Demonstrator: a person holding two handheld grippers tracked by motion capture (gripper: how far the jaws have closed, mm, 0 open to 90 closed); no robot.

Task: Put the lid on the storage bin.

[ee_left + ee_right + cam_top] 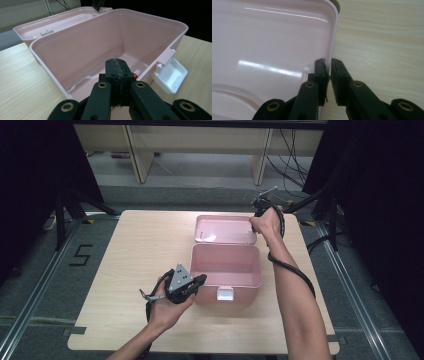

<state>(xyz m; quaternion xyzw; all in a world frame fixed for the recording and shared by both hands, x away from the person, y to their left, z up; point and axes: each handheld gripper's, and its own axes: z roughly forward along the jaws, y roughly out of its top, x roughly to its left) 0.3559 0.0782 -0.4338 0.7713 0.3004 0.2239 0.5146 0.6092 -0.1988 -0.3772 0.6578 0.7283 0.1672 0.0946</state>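
- Pink box [226, 266]: stands near the middle of the worktop [140, 250], open, its latch side turned towards the person. The cavity is nearly bare; a small white piece with a red end [135, 73] lies on the floor by the front wall, too small to identify.
- Lid [225, 229]: hinged at the back and thrown fully open, lying flat on the worktop behind the box with its inner face up. In this position it likely needs lifting by an edge before it can swing shut.
- White latch [225, 293]: hangs outward from the front wall, undone, so it does not block the rim.
- Left gripper [117, 67]: held at the box's front-left corner, angled over the rim and looking into the cavity. Jaws pressed together with nothing between them; judged to be steadying or merely waiting beside the box rather than gripping it.
- Right gripper [327, 65]: reached across to the lid's far right corner [252, 226]. Jaws stand on either side of the lid's thin raised edge, one inside the rim and one outside; a narrow slit shows between them, and the edge appears pinched there. Judged to be the hold for raising the lid.
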